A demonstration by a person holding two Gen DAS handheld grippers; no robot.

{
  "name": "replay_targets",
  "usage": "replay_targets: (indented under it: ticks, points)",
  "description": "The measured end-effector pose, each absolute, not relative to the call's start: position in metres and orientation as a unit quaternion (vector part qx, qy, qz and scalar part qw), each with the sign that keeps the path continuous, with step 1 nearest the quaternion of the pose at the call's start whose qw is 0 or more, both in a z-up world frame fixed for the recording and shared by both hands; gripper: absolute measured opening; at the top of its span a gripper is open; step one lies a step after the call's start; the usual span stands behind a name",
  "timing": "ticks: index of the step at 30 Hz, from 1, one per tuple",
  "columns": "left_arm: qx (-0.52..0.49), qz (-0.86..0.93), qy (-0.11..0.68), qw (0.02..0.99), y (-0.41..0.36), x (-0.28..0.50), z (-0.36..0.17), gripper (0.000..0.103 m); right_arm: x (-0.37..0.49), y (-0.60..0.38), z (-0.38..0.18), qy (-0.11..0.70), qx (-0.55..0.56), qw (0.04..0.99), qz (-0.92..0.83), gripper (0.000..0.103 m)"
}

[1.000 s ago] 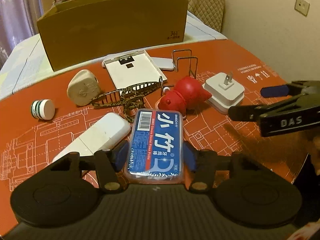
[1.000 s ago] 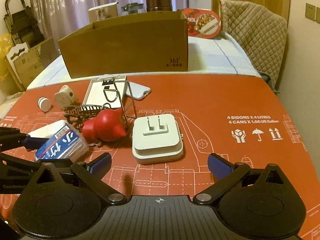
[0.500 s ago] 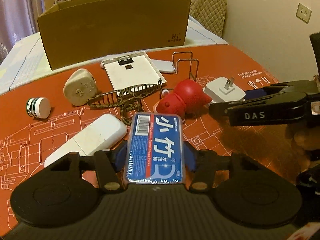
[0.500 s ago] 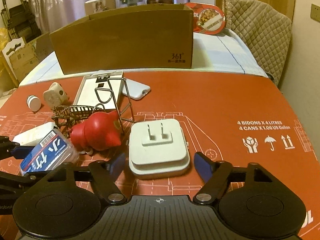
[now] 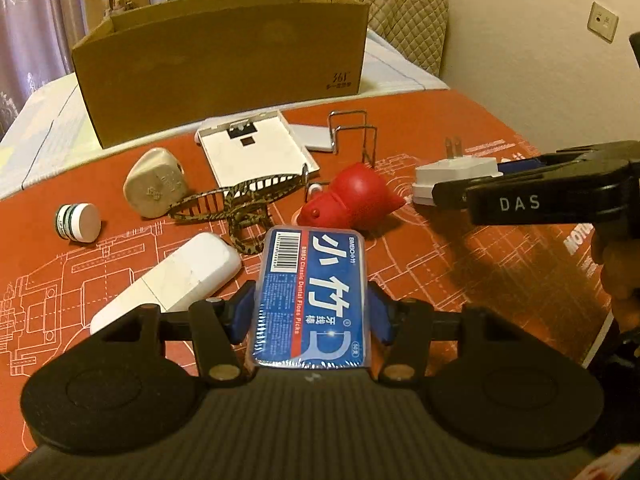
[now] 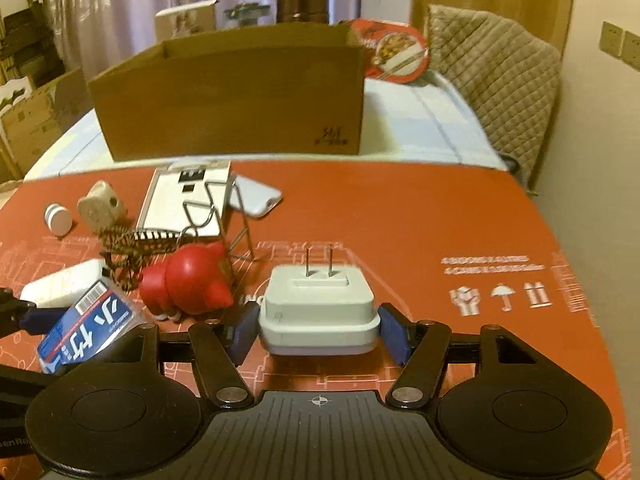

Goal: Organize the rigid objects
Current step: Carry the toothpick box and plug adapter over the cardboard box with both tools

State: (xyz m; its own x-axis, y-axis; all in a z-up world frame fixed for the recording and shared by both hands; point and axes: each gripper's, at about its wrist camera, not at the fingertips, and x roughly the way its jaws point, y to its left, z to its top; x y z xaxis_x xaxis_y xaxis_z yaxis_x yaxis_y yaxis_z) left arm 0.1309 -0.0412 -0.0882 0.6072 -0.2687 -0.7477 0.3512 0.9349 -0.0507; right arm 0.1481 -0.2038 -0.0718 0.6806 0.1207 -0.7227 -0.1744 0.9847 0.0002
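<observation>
My left gripper [image 5: 311, 314] is clamped on the blue floss pick box [image 5: 311, 300], pads pressing both long sides, with the box sticking out forward over the mat. From the other camera you can see the same box held at an angle at the far left. My right gripper [image 6: 318, 330] has just been closing in on the white plug adapter [image 6: 318, 308], and now the blue pads sit right against its two sides, so I'd call that a grip. The adapter has its two prongs pointing up, and its base looks to be on or just off the red mat [image 6: 420, 216]; I can't tell which.

Moving outward: just left of the adapter is the red rubber toy [image 6: 184, 286], lying on its side. Behind the toy is a bent wire stand [image 6: 218, 216], and beside that a leopard-print hair clip [image 5: 240, 202] sprawled on the mat. Near my left fingers there's a white rounded case [image 5: 176, 280] lying flat, partly hidden by the gripper. Further left is a little white jar [image 5: 78, 222] on its side, and a beige plug [image 5: 156, 188] near the clip.

Further back there's a flat white tray thing [image 5: 256, 148] with a metal clip at its top, and a pale phone [image 6: 256, 198] partly tucked under it. Beyond the mat's far edge stands the open cardboard box [image 6: 232, 96].
</observation>
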Motion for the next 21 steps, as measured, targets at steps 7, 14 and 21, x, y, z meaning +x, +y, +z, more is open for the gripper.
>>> replay_targets:
  ticks: [7, 14, 21]
  points:
    - [0.027, -0.167, 0.393, 0.904, -0.038, 0.128, -0.067, 0.052, 0.136, -0.209, -0.048, 0.367, -0.018, 0.926, 0.081, 0.061]
    - [0.002, -0.138, 0.35, 0.927, -0.024, 0.155, -0.02, 0.052, 0.148, -0.199, -0.001, 0.311, 0.003, 0.944, 0.105, 0.061]
    - [-0.003, -0.102, 0.287, 0.952, -0.005, 0.219, 0.03, 0.052, 0.202, -0.178, 0.047, 0.255, 0.026, 0.958, 0.133, 0.061]
